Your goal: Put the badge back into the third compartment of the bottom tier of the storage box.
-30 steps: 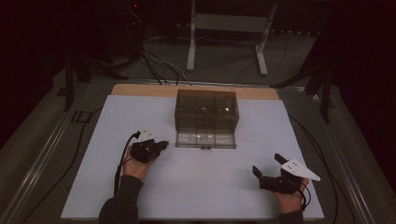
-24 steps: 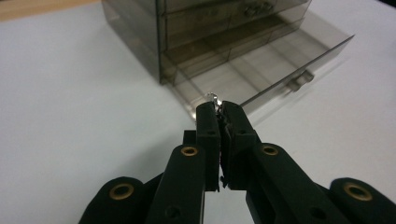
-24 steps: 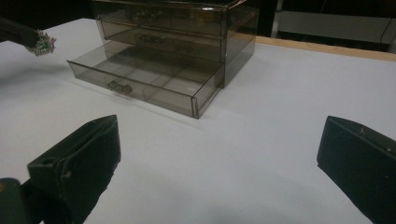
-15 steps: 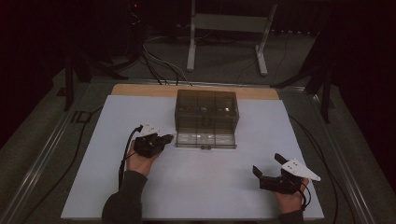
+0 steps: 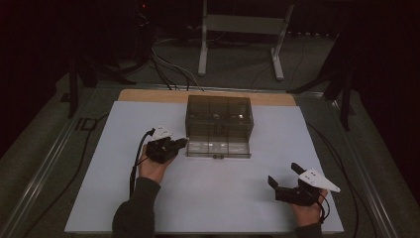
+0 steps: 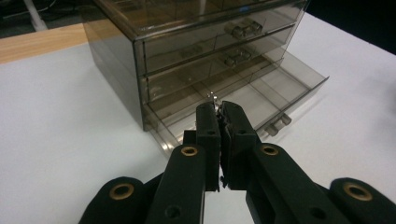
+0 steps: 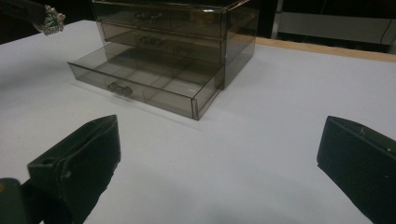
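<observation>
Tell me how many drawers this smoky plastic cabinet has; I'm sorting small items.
3: the top drawer and middle drawer are closed, the bottom drawer is pulled open on the table.

Small sparkly trinket [image 6: 213, 98] pinched at jaw tips; smoky clear drawer cabinet [image 5: 219, 116], bottom drawer [image 5: 218, 148] open

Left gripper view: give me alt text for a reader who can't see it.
The left gripper, jaws shut on a small metallic trinket, hovers over the open bottom drawer of a smoky clear three-drawer organizer on a white table. The two upper drawers are shut.
</observation>
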`<control>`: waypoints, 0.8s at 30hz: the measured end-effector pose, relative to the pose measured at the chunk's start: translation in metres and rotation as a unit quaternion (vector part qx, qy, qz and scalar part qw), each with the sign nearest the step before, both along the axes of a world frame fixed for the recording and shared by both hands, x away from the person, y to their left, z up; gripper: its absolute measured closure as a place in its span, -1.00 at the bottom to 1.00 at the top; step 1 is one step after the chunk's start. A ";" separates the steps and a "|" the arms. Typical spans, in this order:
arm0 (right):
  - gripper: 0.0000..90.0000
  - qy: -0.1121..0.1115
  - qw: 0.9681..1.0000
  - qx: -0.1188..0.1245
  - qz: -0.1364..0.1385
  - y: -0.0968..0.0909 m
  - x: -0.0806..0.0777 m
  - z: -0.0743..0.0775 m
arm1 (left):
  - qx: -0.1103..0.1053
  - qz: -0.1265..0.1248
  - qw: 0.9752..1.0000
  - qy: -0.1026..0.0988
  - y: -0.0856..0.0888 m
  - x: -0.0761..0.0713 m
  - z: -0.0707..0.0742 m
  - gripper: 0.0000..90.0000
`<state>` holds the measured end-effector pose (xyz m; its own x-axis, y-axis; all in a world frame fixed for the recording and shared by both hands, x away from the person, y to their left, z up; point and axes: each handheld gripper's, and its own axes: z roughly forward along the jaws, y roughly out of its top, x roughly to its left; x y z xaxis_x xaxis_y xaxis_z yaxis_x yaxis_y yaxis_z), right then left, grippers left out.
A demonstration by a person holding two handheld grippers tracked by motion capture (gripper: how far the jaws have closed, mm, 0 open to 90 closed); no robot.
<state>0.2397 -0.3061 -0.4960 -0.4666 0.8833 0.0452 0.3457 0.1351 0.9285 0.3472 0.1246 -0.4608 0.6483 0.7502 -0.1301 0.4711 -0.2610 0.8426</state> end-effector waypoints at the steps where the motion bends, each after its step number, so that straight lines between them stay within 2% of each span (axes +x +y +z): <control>1: -1.00 0.000 1.000 0.000 0.000 0.000 0.000 0.000 | 0.000 0.000 1.000 -0.002 -0.001 0.001 0.001 0.96; 24: -1.00 0.000 1.000 0.003 0.002 0.001 0.001 0.000 | -0.007 -0.012 1.000 -0.003 -0.024 0.013 0.002 0.96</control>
<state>0.2410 -0.3055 -0.4960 -0.4698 0.8813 0.0515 0.3459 0.1301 0.9292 0.3602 0.1010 -0.4590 0.6663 0.7330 -0.1370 0.4603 -0.2598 0.8489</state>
